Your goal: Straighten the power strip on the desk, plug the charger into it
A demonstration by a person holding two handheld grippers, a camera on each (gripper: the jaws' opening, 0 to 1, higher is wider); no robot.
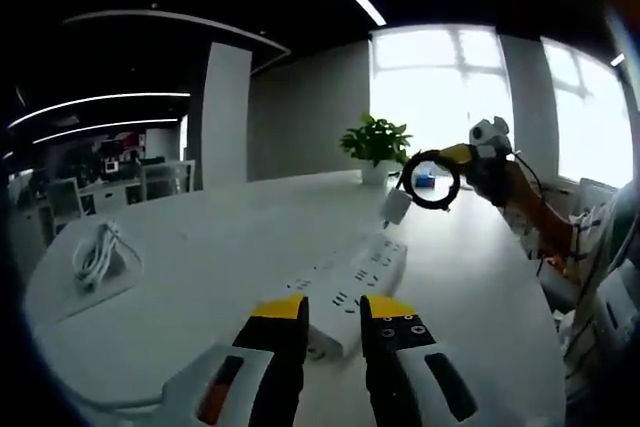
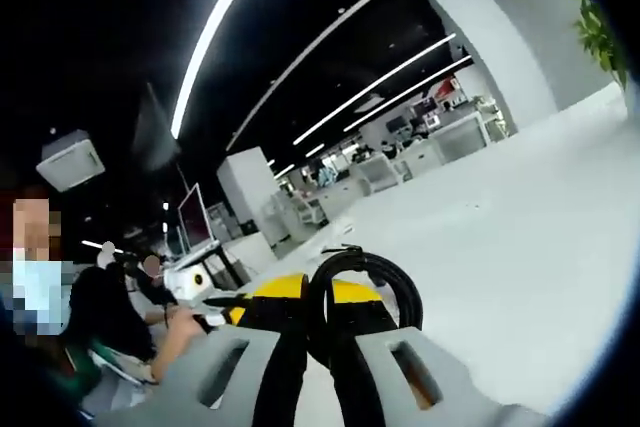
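In the left gripper view, your left gripper (image 1: pixel 333 332) rose from the bottom centre of the frame with its yellow-tipped jaws parted by a narrow gap and nothing between them. Just beyond the tips, the white power strip (image 1: pixel 352 287) lay on the white desk (image 1: pixel 200 237), running diagonally toward the upper right. Your right gripper (image 1: pixel 470 159) came in at the right of centre, raised above the desk, with a loop of black cable (image 1: pixel 431 180) and a white charger (image 1: pixel 395 206) hanging from it over the far end of the strip. A coiled white cord (image 1: pixel 97 252) lay at the left edge of the desk, and a potted plant (image 1: pixel 376 144) stood at the far side, near the bright window (image 1: pixel 445 87).

In the right gripper view, your right gripper (image 2: pixel 318 319) had its jaws closed on the black cable (image 2: pixel 365 282), which looped up between them at the bottom centre. The desk (image 2: pixel 500 227) spread across the right of that frame.
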